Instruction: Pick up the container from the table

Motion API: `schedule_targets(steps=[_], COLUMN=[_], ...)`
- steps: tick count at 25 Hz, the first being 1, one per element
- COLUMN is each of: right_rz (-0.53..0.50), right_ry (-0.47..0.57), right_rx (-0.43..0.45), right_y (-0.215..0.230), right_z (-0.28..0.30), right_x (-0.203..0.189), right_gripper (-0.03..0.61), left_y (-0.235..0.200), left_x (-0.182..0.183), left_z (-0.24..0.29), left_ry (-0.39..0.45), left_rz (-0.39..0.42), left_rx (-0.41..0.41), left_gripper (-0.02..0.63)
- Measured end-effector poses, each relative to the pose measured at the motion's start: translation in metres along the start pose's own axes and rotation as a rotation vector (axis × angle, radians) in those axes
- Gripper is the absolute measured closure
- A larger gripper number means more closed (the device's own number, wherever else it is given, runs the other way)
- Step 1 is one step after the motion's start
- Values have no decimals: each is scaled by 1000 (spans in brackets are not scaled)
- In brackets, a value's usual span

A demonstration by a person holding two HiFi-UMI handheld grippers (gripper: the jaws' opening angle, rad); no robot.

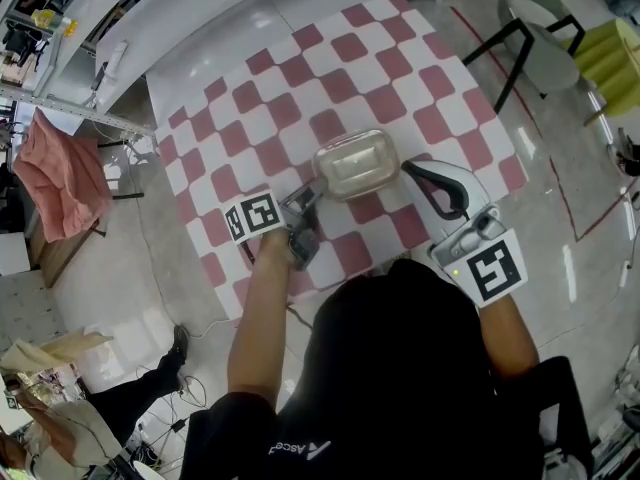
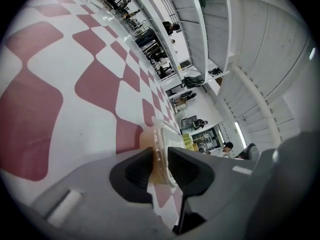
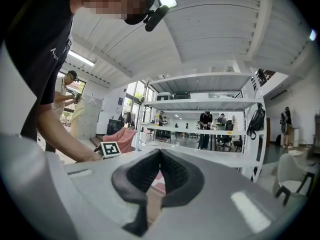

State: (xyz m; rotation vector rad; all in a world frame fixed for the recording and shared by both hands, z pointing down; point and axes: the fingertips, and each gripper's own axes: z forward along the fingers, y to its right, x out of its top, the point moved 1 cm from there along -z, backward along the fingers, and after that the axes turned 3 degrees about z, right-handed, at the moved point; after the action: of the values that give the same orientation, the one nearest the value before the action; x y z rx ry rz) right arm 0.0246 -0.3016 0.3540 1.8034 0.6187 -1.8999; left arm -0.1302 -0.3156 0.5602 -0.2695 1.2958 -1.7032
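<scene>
A clear plastic container (image 1: 355, 163) with a lid sits on the red-and-white checked table (image 1: 300, 78), near its front edge. My left gripper (image 1: 312, 196) is at the container's front-left corner. In the left gripper view the container's rim (image 2: 162, 139) lies between the two pads, which press on it from both sides; my left gripper (image 2: 160, 156) is shut on it. My right gripper (image 1: 410, 167) is just to the right of the container, apart from it. Its pads meet at the tips in the right gripper view (image 3: 160, 151), with nothing between them.
The table's front edge runs just before the person's body. A chair (image 1: 540, 28) stands on the floor past the table's right corner, and a pink cloth (image 1: 60, 168) hangs on a rack at the left. White shelving (image 3: 200, 134) stands beyond the right gripper.
</scene>
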Motion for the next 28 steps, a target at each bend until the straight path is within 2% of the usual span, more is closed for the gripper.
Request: schedule_targets(steps=[6,8,17,28], right_rz=[-1,-1,2,12], right_ry=[-1,-1,-8,27], right_rx=[3,2,-10,-22], right_y=[2,2,7,14], right_z=[1,0,-5,-14], right_x=[-1,-1,-3,6], right_gripper=[575,575,575,575], left_y=[0,0,8,56], left_x=[1,2,4,9], left_z=[-2,-3,-10,-37], left_ry=[18,29,71,164], left_rz=[-24,-33,-63,-72], left_rx=[7,13,37,24], left_gripper=[531,565,566,566])
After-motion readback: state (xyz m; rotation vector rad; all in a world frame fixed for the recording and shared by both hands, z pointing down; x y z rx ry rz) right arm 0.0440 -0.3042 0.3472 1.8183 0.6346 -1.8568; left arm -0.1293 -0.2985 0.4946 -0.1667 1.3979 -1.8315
